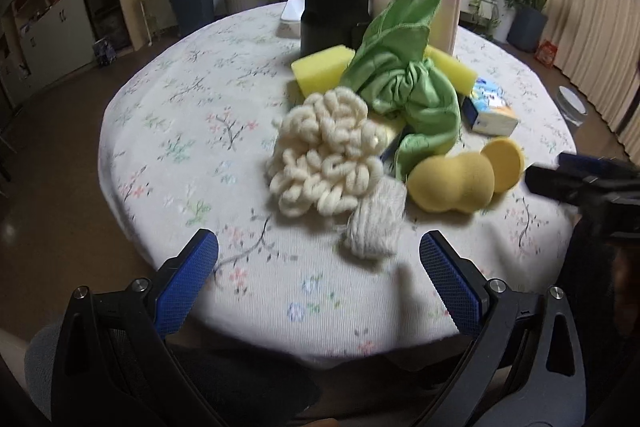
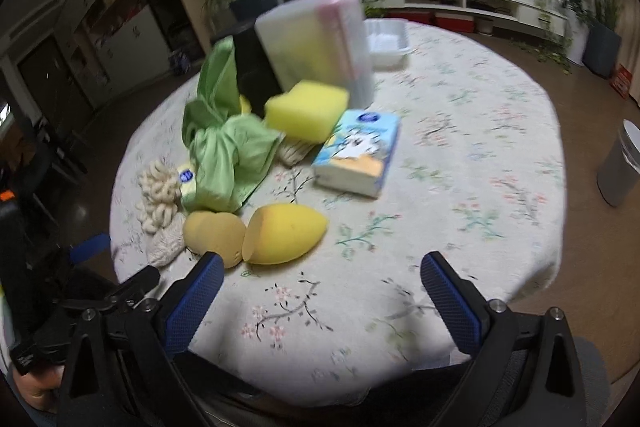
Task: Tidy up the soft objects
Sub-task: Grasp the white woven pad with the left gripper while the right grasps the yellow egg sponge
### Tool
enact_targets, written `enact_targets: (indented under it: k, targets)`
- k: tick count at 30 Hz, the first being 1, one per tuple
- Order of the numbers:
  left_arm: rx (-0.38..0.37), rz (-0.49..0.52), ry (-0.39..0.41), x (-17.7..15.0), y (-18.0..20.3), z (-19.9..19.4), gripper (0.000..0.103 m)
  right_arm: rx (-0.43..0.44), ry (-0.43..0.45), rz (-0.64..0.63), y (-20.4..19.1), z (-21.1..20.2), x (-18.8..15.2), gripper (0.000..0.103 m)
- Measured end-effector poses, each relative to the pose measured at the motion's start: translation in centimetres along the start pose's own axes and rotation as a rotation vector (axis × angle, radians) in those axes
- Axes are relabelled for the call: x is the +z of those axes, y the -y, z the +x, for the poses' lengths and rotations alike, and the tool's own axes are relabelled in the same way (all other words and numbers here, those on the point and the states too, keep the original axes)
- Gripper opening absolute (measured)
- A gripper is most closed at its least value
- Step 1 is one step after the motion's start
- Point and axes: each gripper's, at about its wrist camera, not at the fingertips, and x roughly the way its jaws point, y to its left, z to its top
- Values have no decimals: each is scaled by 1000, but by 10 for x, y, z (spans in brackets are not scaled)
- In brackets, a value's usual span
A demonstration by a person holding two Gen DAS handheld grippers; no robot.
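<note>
A pile of soft things lies mid-table: a cream chenille mop head, a small grey yarn bundle, a green cloth, yellow sponges, and two yellow beauty sponges. My left gripper is open and empty, just short of the yarn bundle. My right gripper is open and empty, near the front edge before the beauty sponges. It shows at the right of the left wrist view.
A tissue pack lies right of the pile. A black canister, a clear lidded box and a white tray stand behind. The round floral tablecloth ends close to both grippers. A grey bin stands on the floor.
</note>
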Motion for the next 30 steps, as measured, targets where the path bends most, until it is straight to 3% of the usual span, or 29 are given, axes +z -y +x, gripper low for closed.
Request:
enact_targets:
  k: [7,8,12,14,16,21,24,29,30]
  targets:
    - [-91,-27,-53,1,-2,14,98,18,-65,-42,-5,31,5,92]
    - [-96,-19,-53,0,0,15,93,17,-55,-62,-7,33,6,92]
    - [-77,20,-42,1,9,18,91,52,-35,-103,-10,34,8,82]
    - [-95,24,-30,2,12,16,81,77,-31,-116,-11,33,9,75]
    - [-124,15,-17,1,12,15,72,111,-30,-134,-12,33,10,60]
    - [-118,31,-9,0,17,14,68,114,-14,-142,-11,27,9,58]
    - [-111,59,6,-1,23,14,57,128,19,-117,-7,19,8,58]
    - [-94,142,44,-2,36,14,26,132,38,-79,4,19,11,58]
    - [-85,153,46,-2,38,14,26,133,41,-75,5,18,11,58]
